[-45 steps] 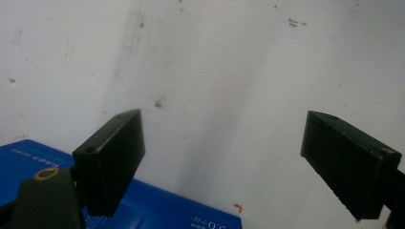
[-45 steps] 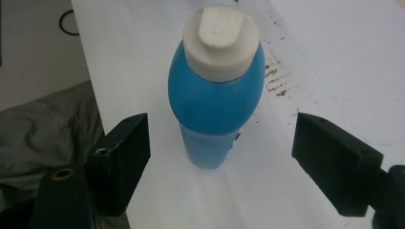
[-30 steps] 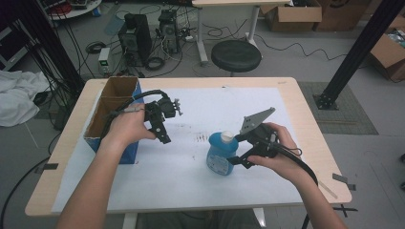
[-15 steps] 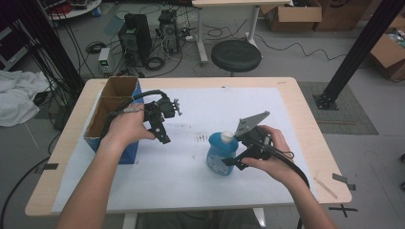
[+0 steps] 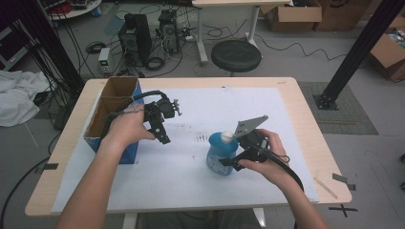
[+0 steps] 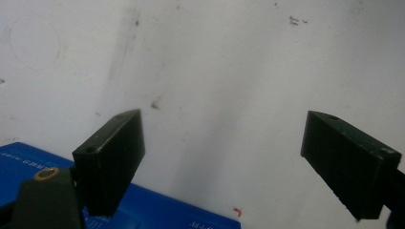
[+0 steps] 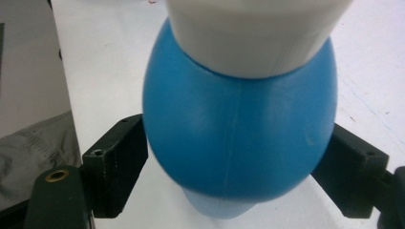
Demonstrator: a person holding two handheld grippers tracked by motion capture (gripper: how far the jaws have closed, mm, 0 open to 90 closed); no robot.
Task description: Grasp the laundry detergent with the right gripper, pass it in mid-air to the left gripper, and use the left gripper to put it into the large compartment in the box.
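A blue bottle (image 5: 220, 151) with a white cap (image 5: 228, 137) stands on the white sheet at centre right. My right gripper (image 5: 221, 161) comes at it from the right, low on its body. In the right gripper view the bottle (image 7: 239, 124) fills the gap, and both pads (image 7: 119, 167) touch its sides. These jaws have just been closing on the bottle between them. My left gripper (image 5: 163, 134) hangs above the sheet beside a blue cardboard box (image 5: 128, 151). It is open, with nothing between its fingers (image 6: 224, 157).
The open-topped box (image 6: 157, 212) stands at the table's left edge, its brown inside facing up. The white sheet (image 5: 191, 186) covers most of the wooden table. A black stool (image 5: 236, 55), computer cases and cables lie beyond the far edge.
My right gripper has edged slightly left, closer around the bottle. The bottle and the left gripper have stayed where they were.
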